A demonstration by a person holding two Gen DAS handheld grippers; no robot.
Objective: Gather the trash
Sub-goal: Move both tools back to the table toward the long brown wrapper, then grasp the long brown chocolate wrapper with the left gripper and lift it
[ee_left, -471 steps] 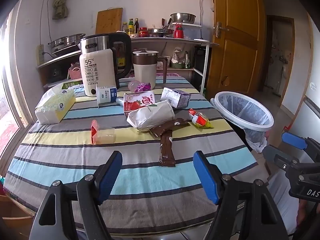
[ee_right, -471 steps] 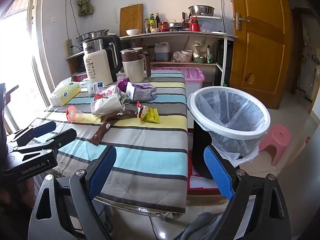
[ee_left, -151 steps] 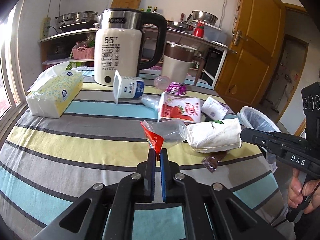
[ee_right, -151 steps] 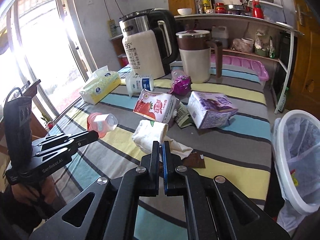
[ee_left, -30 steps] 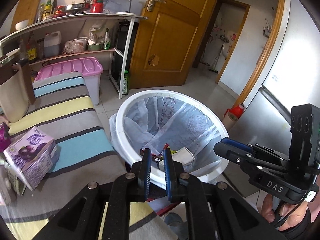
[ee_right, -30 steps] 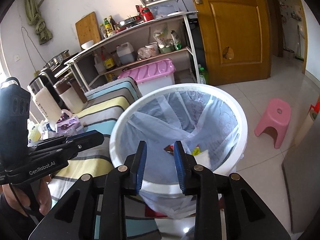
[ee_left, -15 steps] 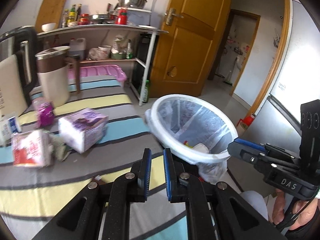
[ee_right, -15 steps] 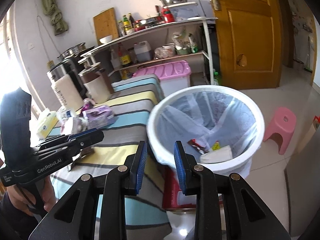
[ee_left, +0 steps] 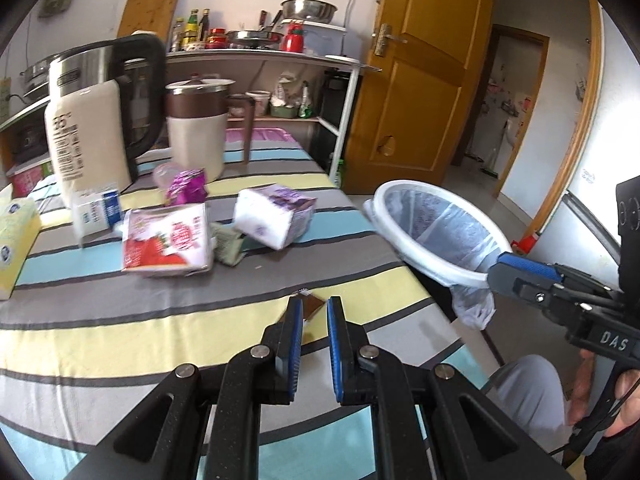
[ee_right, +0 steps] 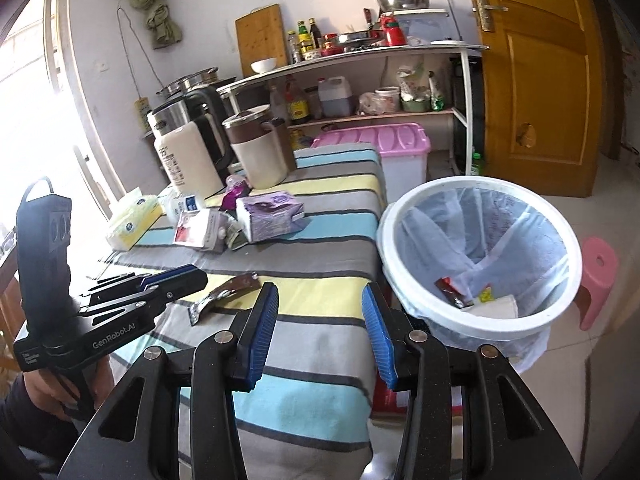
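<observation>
My left gripper [ee_left: 311,320] is slightly open and empty, just above a brown wrapper [ee_left: 310,305] on the striped table [ee_left: 160,336]. The wrapper also shows in the right wrist view [ee_right: 224,292], beside the left gripper [ee_right: 176,276]. My right gripper [ee_right: 318,312] is open and empty over the table's edge; it appears in the left wrist view [ee_left: 520,272]. The white bin [ee_right: 404,216] with a clear liner holds several wrappers [ee_right: 452,292]. A strawberry carton [ee_left: 168,240], a purple carton [ee_left: 276,212] and a yogurt cup [ee_left: 96,210] lie further back.
A kettle [ee_left: 88,128], a brown-and-cream jug [ee_left: 196,128] and a tissue pack [ee_left: 12,240] stand at the table's back. A pink-lidded box [ee_right: 400,148], a shelf [ee_right: 360,56] and a pink stool [ee_right: 598,276] surround the bin. A wooden door [ee_right: 536,72] is behind.
Both grippers swung from the bin back toward the table. The left gripper came down to the brown wrapper. The right gripper's jaws opened wider.
</observation>
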